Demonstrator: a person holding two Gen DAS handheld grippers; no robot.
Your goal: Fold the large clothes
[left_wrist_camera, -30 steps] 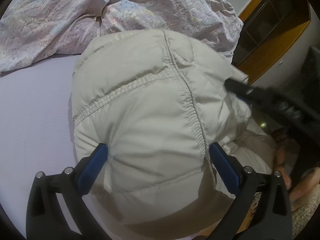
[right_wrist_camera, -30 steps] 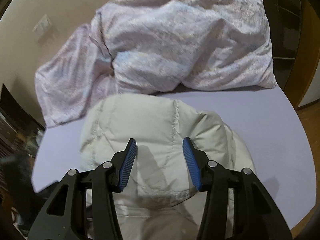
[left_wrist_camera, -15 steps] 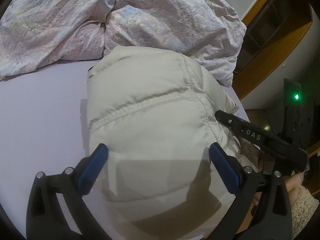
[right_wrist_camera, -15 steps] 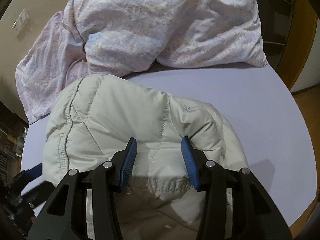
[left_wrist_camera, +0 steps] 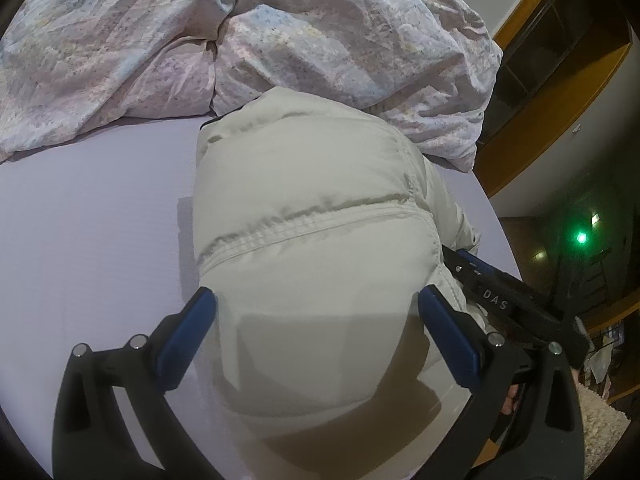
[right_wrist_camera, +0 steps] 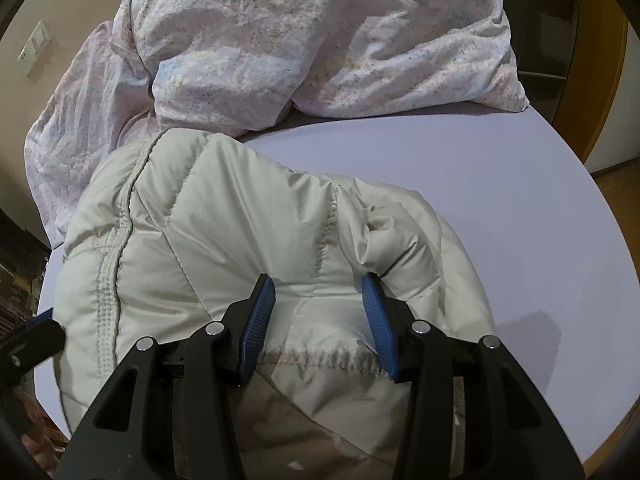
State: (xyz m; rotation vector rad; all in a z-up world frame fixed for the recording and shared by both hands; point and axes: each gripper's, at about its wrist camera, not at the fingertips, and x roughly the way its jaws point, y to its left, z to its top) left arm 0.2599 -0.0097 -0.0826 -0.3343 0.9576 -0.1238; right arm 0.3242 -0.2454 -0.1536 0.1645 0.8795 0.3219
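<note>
A cream quilted puffer jacket [left_wrist_camera: 312, 216] lies bunched on the lilac bed sheet [left_wrist_camera: 88, 216]; it also shows in the right wrist view [right_wrist_camera: 224, 232]. My left gripper [left_wrist_camera: 316, 300] is wide open, its blue-padded fingers straddling the near end of the jacket. My right gripper [right_wrist_camera: 318, 284] is partly open, its blue pads on either side of a raised fold of the jacket near a gathered seam, with jacket fabric between them. The right gripper also shows in the left wrist view [left_wrist_camera: 492, 292], at the jacket's right side.
A crumpled floral duvet [left_wrist_camera: 248, 36] is heaped along the far side of the bed, also in the right wrist view [right_wrist_camera: 304, 36]. Wooden furniture [left_wrist_camera: 560, 92] stands at the right. The bed edge [right_wrist_camera: 624, 280] curves round at right. A green light [left_wrist_camera: 580, 237] glows beyond.
Both grippers have moved in over the jacket. The right gripper came down onto a fold, and the jacket has bunched toward the duvet.
</note>
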